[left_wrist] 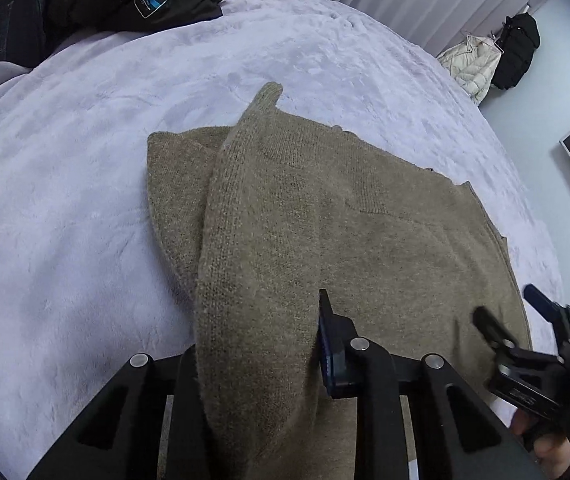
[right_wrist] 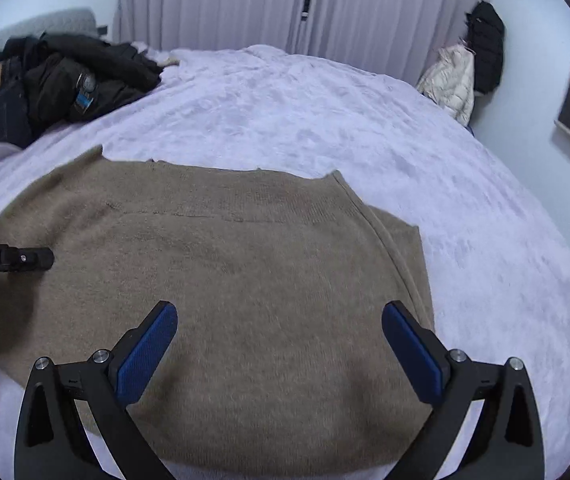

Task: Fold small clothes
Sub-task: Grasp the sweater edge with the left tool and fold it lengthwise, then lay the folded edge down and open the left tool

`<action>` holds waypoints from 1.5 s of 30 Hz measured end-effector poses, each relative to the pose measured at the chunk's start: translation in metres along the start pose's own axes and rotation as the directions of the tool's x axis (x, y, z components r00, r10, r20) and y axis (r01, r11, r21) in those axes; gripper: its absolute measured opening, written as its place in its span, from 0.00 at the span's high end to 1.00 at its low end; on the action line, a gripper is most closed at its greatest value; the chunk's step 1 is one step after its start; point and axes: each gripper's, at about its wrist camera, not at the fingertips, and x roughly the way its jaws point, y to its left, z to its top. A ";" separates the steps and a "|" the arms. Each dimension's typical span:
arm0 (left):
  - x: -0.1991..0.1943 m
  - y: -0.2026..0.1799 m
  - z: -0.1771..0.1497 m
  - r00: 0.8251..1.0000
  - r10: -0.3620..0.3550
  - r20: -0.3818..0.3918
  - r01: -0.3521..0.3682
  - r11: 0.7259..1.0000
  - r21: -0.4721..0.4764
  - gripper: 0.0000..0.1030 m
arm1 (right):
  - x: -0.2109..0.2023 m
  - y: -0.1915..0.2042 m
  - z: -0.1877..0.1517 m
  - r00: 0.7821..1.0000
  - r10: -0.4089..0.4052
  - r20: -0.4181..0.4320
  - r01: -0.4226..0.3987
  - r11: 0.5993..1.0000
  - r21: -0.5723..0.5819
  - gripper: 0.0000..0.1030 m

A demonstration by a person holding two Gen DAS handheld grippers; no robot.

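The brown knitted sweater (right_wrist: 245, 280) lies spread on the lilac fleece bedcover (right_wrist: 325, 100). The left gripper (left_wrist: 261, 364) is clamped on the sweater's sleeve (left_wrist: 245, 208), which drapes up between its fingers over the body. The right gripper (right_wrist: 279, 344) hangs above the near hem, jaws wide apart and empty. To fold well, carry the sleeve straight across the chest (keeping it flat, no twist) before releasing

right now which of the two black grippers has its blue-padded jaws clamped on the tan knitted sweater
The left gripper: a fold of the tan knitted sweater is pinched between its jaws. The right gripper hovers over the sweater with jaws spread wide, holding nothing.
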 end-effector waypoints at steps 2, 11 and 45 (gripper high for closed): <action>-0.004 -0.002 0.001 1.000 0.014 0.001 -0.014 1.000 0.008 0.74 | 0.038 0.012 0.016 0.993 -0.019 -0.116 0.015 0.999 -0.033 0.01; 0.012 0.005 0.001 0.999 0.037 -0.034 -0.037 0.999 -0.013 0.74 | 0.140 -0.003 0.094 0.955 0.102 -0.280 -0.052 0.982 0.181 0.00; -0.015 -0.075 0.010 0.951 0.299 -0.072 -0.297 0.954 0.043 0.76 | 0.007 -0.012 -0.051 0.988 0.138 -0.071 -0.136 0.990 0.027 0.00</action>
